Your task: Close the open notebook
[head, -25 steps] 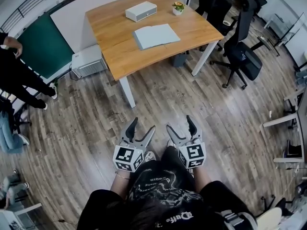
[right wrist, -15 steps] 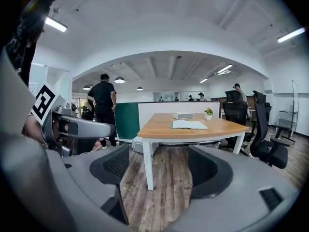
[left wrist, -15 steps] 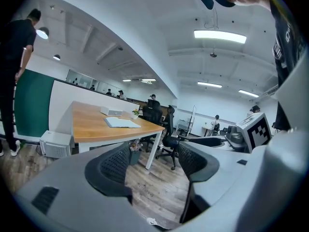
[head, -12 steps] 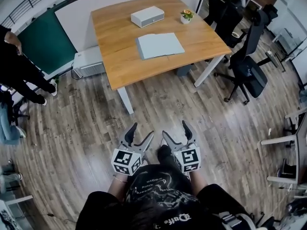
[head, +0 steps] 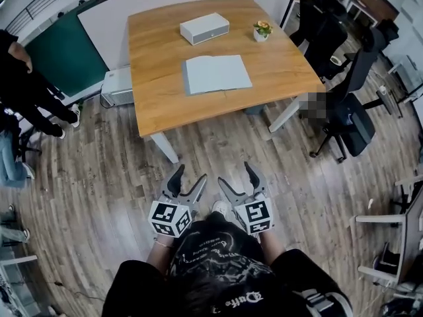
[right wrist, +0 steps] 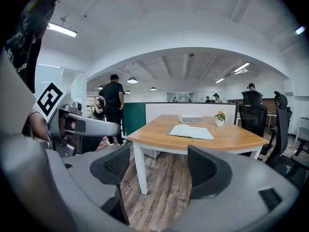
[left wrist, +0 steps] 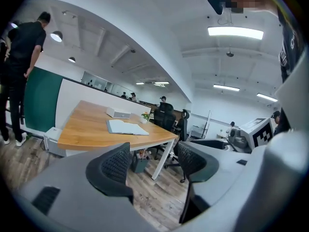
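- The open notebook with pale grey-blue pages (head: 217,74) lies flat near the middle of the wooden table top (head: 162,101), spread wide, with neither gripper touching it.
- On the far side of the notebook a white rectangular box (head: 205,28) sits on the same table. To the right of that box stands a small potted plant with an orange bloom (head: 263,30).
- The left gripper (head: 190,177) is held low over the grey wood-plank floor (head: 218,147), well short of the table's near edge. Its own view shows the two dark pads spread apart with only floor and table legs between them.
- The right gripper (head: 235,175) is just beside the left one, also on the near side of the table. Its jaws stand wide apart with nothing between them.
- Black office chairs (head: 347,104) stand to the right of the table.
- A dark green wall panel (head: 63,58) runs along the far left, and a low white cabinet (head: 117,88) sits against it by the table's left edge.
- A person in black clothing (head: 26,98) stands at the left edge of the room.
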The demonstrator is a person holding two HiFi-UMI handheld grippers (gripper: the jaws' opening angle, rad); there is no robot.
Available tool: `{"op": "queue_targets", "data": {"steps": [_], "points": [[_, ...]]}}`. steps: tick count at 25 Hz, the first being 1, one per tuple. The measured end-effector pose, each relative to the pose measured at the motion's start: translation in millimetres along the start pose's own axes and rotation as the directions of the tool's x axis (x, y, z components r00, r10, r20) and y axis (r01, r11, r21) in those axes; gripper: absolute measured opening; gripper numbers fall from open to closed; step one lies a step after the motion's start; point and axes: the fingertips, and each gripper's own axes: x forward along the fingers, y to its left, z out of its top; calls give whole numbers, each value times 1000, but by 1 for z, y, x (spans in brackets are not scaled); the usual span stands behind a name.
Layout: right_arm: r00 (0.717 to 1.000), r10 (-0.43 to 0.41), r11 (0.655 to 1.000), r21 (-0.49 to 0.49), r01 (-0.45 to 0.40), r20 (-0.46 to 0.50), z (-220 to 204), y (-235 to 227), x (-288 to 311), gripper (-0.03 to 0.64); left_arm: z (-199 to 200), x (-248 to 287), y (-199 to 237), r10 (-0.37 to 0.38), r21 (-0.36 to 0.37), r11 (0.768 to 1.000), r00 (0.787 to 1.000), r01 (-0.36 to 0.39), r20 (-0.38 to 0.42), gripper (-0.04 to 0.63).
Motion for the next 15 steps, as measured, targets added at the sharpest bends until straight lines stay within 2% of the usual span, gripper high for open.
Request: {"op": "queue_targets", "data": {"steps": [8, 15], "points": [[998, 65, 998, -10, -65, -18, -6, -55, 21, 356, -9, 66, -24, 18, 33, 999, 999, -16, -50, 324], [996, 85, 996, -3, -85, -16, 2, -81, 37, 347, 1, 100, -19, 63, 36, 997, 996, -61, -68, 324]]}}
